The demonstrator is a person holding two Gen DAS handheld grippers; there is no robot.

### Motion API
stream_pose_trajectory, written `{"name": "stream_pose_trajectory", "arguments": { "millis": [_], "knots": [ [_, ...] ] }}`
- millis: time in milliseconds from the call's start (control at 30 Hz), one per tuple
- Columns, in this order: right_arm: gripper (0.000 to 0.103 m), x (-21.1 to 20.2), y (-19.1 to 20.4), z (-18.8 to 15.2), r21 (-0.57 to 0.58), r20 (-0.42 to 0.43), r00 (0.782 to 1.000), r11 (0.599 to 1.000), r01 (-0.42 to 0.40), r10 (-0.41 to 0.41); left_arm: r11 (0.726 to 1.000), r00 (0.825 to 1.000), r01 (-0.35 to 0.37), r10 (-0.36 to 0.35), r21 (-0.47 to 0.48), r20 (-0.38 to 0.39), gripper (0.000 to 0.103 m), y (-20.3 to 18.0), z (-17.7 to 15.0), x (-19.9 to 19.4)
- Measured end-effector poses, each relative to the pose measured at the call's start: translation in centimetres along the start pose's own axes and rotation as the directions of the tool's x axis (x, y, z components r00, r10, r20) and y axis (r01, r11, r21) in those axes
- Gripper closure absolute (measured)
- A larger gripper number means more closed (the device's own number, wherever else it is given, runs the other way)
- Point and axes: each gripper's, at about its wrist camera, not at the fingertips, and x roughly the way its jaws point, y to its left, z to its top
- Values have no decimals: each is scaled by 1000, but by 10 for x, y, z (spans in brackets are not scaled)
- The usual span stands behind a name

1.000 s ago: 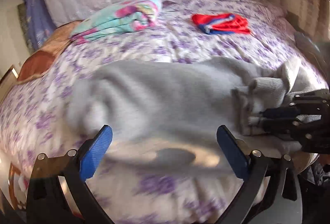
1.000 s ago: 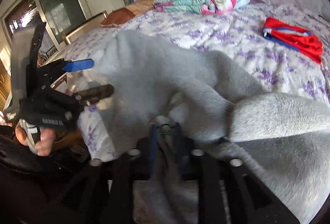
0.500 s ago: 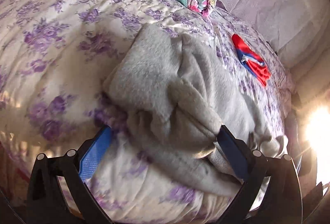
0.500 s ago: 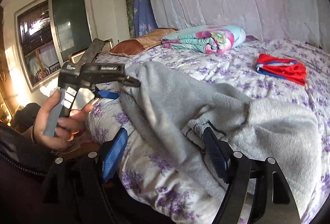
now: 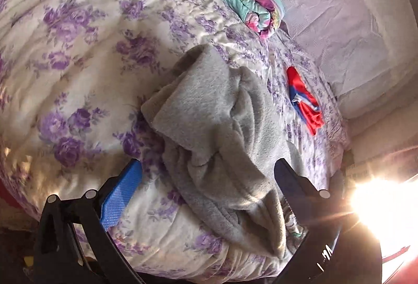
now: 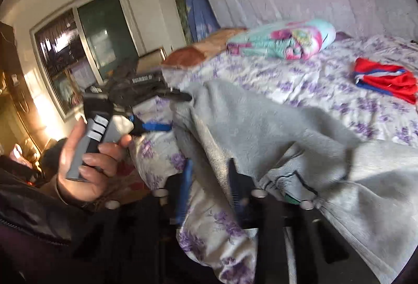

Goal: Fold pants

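Observation:
Grey fleece pants [image 5: 214, 111] lie crumpled on the flowered bed [image 5: 78, 54]. My left gripper [image 5: 206, 179] is open and angled down over them, and a bunched end of the pants lies between its blue pads [image 5: 120, 197] without being pressed. In the right wrist view the pants [image 6: 274, 127] run across the bed's near edge. My right gripper [image 6: 210, 184] is closing, its jaws nearly together with the pants' hem between them. A hand holds the left gripper [image 6: 162, 111] open beside the pants' left end.
A folded turquoise and pink blanket [image 6: 282, 40] and a brown pillow [image 6: 198, 54] lie at the back of the bed. A red and blue garment [image 6: 384, 80] lies at the right. A window [image 6: 78, 48] stands left of the bed. Sun glare [image 5: 378, 205] whitens the lower right.
The left gripper rolled and swung over the pants' bunched end. The right gripper let go, opened wide, then narrowed on the hem. The pants dropped from stretched to crumpled on the bed.

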Motion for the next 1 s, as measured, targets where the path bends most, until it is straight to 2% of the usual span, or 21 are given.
{"name": "stream_pose_trajectory", "arguments": {
  "millis": [67,133,200,267,300,333,367,467,567,600,667,767,833,867,900,933,967,1000],
  "knots": [
    [83,28,-8,-7,34,-109,992,998,60,-56,1000,1000,13,-14,-14,-7,5,-1,3,5],
    [82,52,-19,-20,94,-201,979,994,50,-30,1000,1000,-28,28,-11,8,5,-2,10,14],
    [82,48,-19,-24,97,-165,986,994,43,-26,1000,1000,-28,28,-13,-15,5,-3,12,27],
    [82,43,-18,-23,94,-157,987,995,42,-27,998,998,-58,58,18,6,6,-14,9,32],
    [82,41,-19,-24,96,-154,988,995,40,-25,997,998,-64,63,36,22,18,-20,6,31],
    [82,38,-18,-24,97,-147,989,994,42,-27,994,994,-97,94,59,50,41,-27,4,28],
    [82,32,-18,-23,98,-124,992,994,50,-38,990,991,-115,110,81,72,55,-32,2,26],
    [82,1,-18,-24,91,-22,996,992,84,-83,975,982,-159,140,153,126,62,-48,-2,15],
    [82,-44,-37,-23,163,90,987,980,116,-131,931,968,-206,149,302,202,68,-91,-17,0],
    [82,-62,-44,-24,193,128,979,972,132,-158,905,964,-215,134,368,231,68,-112,-26,-8],
    [81,-98,-63,-24,247,194,953,952,183,-233,834,960,-218,89,507,266,69,-159,-51,-20],
    [80,-150,-94,-31,345,261,907,910,231,-330,693,969,-178,-1,699,247,69,-228,-102,-25],
    [66,-178,-118,-42,427,272,878,867,257,-394,576,985,-122,-29,808,169,69,-263,-147,-9],
    [54,-188,-130,-50,467,261,877,848,251,-404,511,992,-95,-20,854,123,69,-274,-171,5],
    [44,-194,-140,-59,495,247,881,834,243,-404,460,997,-71,-1,885,80,69,-280,-190,21],
    [40,-200,-147,-69,518,236,882,821,240,-407,401,999,-33,46,915,16,69,-283,-213,46],
    [33,-203,-151,-80,540,226,883,807,238,-411,357,995,-5,92,934,-30,69,-283,-231,69],
    [31,-202,-155,-89,560,214,889,796,228,-405,316,991,-5,130,949,-38,69,-280,-246,89]
  ]
}}
